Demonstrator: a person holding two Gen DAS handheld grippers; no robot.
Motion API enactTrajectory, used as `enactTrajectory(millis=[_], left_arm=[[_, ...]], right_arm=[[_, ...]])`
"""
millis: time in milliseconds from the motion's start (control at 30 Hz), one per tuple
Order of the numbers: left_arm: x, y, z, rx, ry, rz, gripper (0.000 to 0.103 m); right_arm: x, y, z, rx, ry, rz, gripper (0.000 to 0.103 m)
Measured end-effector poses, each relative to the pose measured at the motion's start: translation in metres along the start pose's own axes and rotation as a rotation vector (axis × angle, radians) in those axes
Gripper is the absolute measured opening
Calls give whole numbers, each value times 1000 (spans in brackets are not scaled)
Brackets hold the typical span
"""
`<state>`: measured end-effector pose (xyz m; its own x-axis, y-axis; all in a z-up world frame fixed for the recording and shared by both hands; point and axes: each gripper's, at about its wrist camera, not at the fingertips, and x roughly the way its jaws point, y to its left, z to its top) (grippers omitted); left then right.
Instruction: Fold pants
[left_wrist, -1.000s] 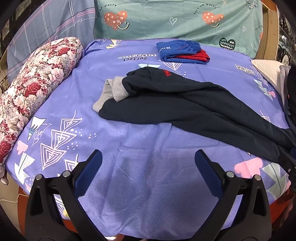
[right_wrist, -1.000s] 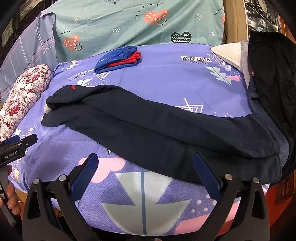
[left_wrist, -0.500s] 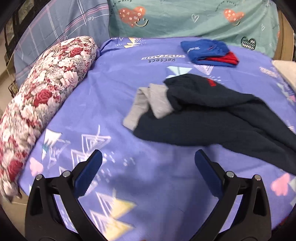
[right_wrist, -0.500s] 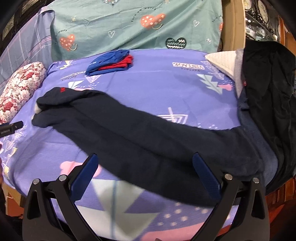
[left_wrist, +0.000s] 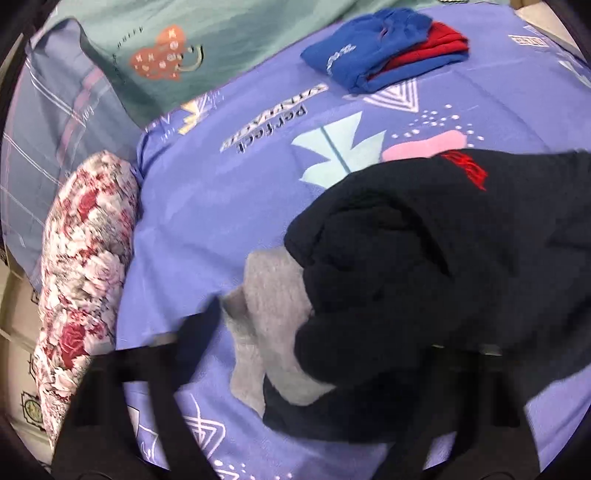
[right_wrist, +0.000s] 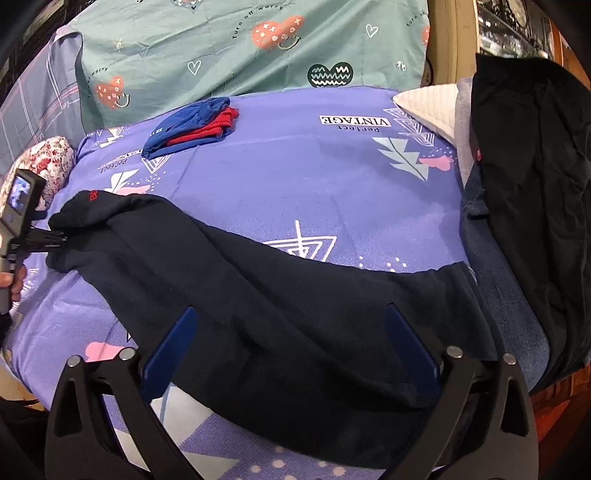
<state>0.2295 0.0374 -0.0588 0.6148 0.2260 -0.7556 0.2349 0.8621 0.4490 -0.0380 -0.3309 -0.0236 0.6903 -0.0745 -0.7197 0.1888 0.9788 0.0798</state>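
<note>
Dark navy pants (right_wrist: 258, 288) lie stretched across the purple bed sheet (right_wrist: 295, 177), waist end at the left, leg ends at the right. In the left wrist view the bunched waist (left_wrist: 424, 266) shows a grey lining (left_wrist: 273, 317) and a red logo (left_wrist: 465, 170). My left gripper (left_wrist: 317, 332) is open, blurred, its fingers astride the waist end; it also shows in the right wrist view (right_wrist: 40, 242). My right gripper (right_wrist: 291, 347) is open, its blue-padded fingers over the lower legs.
Folded blue and red clothes (right_wrist: 195, 125) lie at the back of the bed. A floral bolster (left_wrist: 85, 277) lies along the left edge. A black garment and a white pillow (right_wrist: 428, 107) pile at the right. Green patterned bedding stands behind.
My left gripper has moved forward and right up to the pants' waist end. My right gripper has moved forward over the leg ends. Both stay open.
</note>
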Motion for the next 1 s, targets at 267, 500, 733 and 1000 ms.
enactTrajectory(millis=[267,500,733,1000], left_arm=[[-4,9,5,-45,-33,-90,35],[3,2,6,-62,-2,-48,25],[-39,65,9,-291,-103,-119,18],[-15,77,58,-317,-61,-137,22]], right_arm=[[-13,-25,1,-202,17,-10,90],[31,17,-7,-411,241,31,16],[15,10,60,-388,132,41,4],[109,0,216,-330,137,-28,4]])
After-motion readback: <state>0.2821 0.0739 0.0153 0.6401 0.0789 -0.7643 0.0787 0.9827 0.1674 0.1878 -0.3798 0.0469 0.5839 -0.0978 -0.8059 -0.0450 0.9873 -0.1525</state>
